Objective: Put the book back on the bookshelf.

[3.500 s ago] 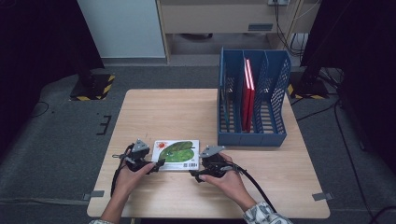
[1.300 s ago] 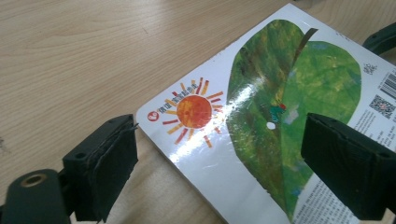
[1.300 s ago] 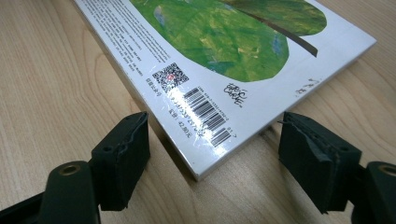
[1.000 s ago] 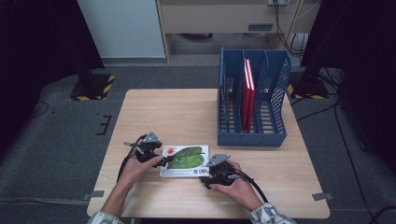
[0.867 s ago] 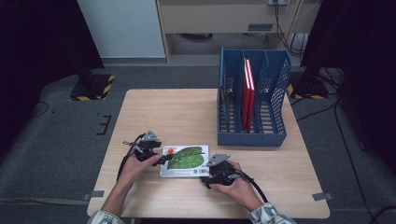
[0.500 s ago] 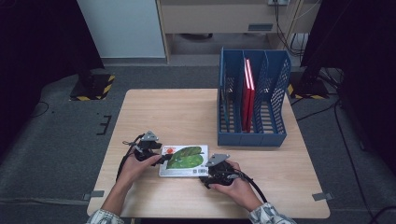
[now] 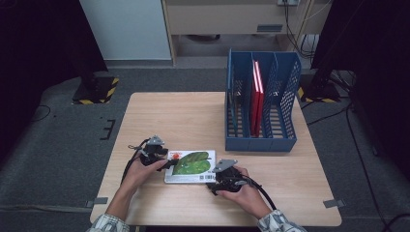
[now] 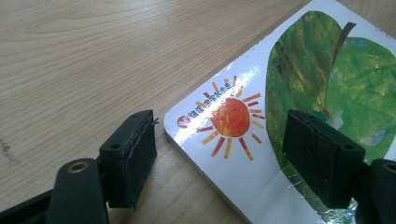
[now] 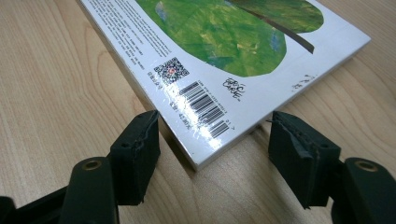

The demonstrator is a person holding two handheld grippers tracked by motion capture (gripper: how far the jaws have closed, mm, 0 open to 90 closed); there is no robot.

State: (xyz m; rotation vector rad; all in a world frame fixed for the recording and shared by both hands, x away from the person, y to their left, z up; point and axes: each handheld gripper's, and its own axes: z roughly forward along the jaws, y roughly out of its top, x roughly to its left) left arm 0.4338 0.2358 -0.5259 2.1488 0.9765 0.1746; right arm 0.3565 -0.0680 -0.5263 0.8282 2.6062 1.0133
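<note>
A picture book [image 7: 191,164] with a green leaf and an orange sun on its white cover lies flat on the wooden table [image 7: 183,116], near its front edge. My left gripper [image 7: 168,162] is at the book's left corner. In the left gripper view the book [image 8: 303,79] has that corner between the jaws of the left gripper [image 8: 224,149]. These jaws have just been closing; one pad stands beside the edge, the other over the cover, neither pressing. My right gripper [image 7: 211,180] straddles the barcode corner of the book [image 9: 210,37]. The right gripper [image 9: 217,154] is open, with gaps on both sides.
A blue file rack [image 7: 261,111] stands at the back right of the table and holds red books [image 7: 256,96] upright in its middle slot. Cables trail from both grippers towards the near edge.
Since the earliest frame the book and both hands have shifted a little to the right, and the book has turned slightly. Over the last second nothing visibly moved.
</note>
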